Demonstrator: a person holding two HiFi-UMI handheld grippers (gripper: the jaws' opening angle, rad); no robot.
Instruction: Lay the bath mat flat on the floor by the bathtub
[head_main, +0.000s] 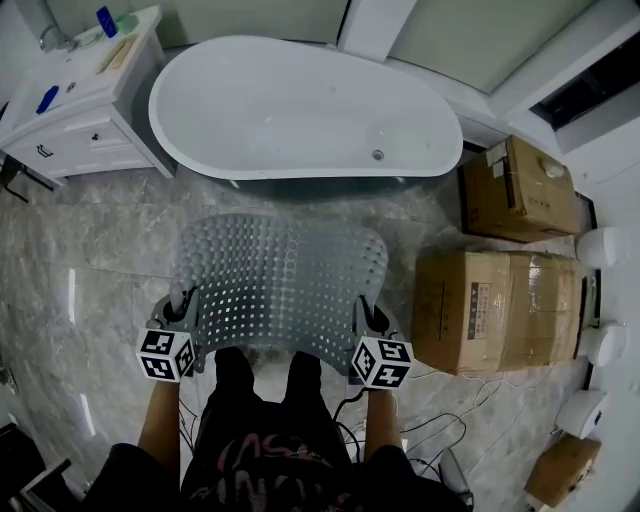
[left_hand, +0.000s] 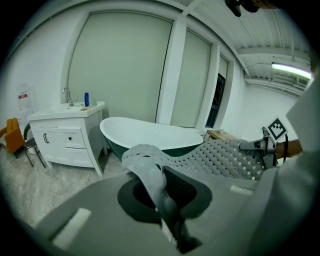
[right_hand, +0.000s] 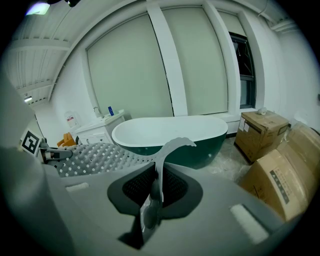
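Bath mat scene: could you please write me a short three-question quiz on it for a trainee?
1. True or false: the bath mat already lies flat on the floor.
2. Which gripper is clamped on the mat? A) the left only B) the right only C) both
3. In the head view, what stands on the floor to the right of the bathtub?

Key
1. False: it hangs arched in the air between the left gripper and the right gripper.
2. C: each is shut on a near corner of the mat.
3. Cardboard boxes.
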